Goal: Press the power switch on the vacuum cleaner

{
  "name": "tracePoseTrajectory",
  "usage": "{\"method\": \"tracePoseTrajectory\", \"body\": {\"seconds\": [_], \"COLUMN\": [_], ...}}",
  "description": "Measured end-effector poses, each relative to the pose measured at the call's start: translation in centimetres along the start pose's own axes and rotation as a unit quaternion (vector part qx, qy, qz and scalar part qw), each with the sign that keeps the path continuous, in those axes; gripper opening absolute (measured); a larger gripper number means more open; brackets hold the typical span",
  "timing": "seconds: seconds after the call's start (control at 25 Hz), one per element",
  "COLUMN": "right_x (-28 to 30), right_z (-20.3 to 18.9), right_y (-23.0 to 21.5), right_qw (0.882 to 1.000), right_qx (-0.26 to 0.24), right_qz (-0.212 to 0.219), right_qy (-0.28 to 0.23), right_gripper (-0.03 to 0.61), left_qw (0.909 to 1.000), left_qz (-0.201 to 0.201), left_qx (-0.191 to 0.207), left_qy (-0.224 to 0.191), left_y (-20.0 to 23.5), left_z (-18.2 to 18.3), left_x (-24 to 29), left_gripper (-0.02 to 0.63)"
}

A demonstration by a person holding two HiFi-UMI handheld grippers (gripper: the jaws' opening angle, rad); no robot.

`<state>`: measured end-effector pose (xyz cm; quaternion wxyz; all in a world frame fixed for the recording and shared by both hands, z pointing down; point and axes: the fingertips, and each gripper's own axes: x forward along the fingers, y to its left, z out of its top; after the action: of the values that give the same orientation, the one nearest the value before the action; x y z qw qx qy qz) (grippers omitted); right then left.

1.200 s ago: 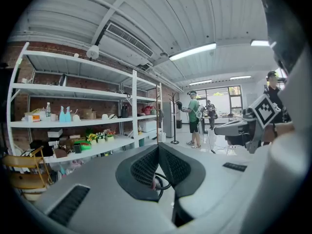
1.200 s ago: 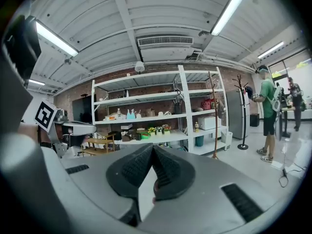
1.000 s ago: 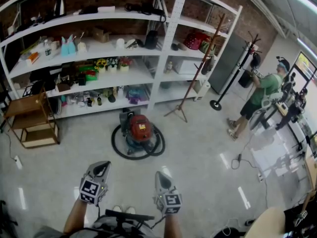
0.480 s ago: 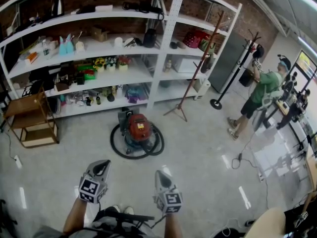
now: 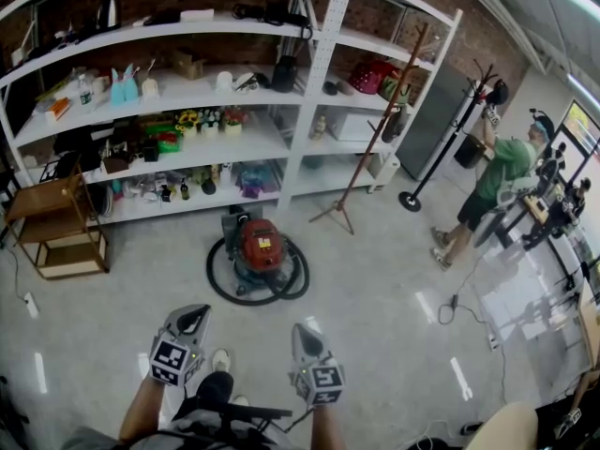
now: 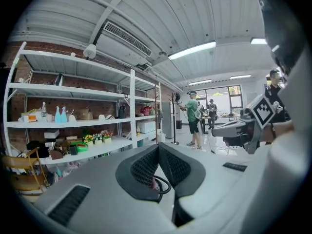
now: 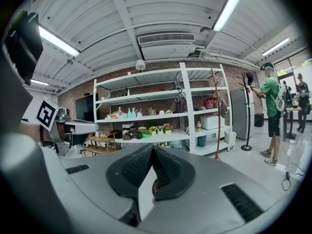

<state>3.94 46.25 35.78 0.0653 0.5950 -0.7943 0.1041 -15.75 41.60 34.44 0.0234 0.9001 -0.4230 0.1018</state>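
- Head view: the vacuum cleaner (image 5: 260, 256) sat on the floor (image 5: 375, 289) in front of the shelving (image 5: 319, 92), with its black hose (image 5: 217, 284) looped round the red body. It was well apart from the left claw (image 5: 193, 317) and the right claw (image 5: 302, 332).
- Count from the same view: one vacuum cleaner, two claws, two coat stands (image 5: 375, 125), and one person (image 5: 497, 181) off to the right.
- I couldn't make out the power switch from there. My guess is you'd need to walk in close first, then poke it square with one closed tip.
- Left gripper view: the jaws were pressed fully together, with nothing between them.
- Right gripper view: same deal, tips touching and nothing held.
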Motion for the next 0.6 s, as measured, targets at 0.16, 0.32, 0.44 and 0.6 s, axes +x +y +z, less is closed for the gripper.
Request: {"method": "tracePoseTrajectory", "body": {"seconds": [0.16, 0.32, 0.44, 0.6], "right_x": [2.2, 5.1, 7.5, 10.6], "right_z": [0.2, 1.1, 2.1, 3.5], "right_y": [-0.5, -0.5, -1.1, -1.8], "right_qw": [1.0, 1.0, 1.0, 1.0], "right_qx": [0.006, 0.0, 0.006, 0.007], "right_qz": [0.0, 0.003, 0.002, 0.0], "right_qy": [0.003, 0.003, -0.001, -0.002], "right_gripper": [0.011, 0.011, 0.011, 0.011], "left_qw": [1.0, 1.0, 1.0, 1.0], "left_qz": [0.003, 0.004, 0.002, 0.001], "left_qx": [-0.002, -0.003, -0.001, -0.002], "left_qy": [-0.001, -0.004, -0.001, -0.009], "left_y": [1.7, 4.1, 5.8, 8.2], "left_z": [0.1, 0.4, 0.2, 2.0], "left_x": [1.7, 3.8, 5.7, 8.4], "left_gripper": [0.009, 0.008, 0.008, 0.008]}}
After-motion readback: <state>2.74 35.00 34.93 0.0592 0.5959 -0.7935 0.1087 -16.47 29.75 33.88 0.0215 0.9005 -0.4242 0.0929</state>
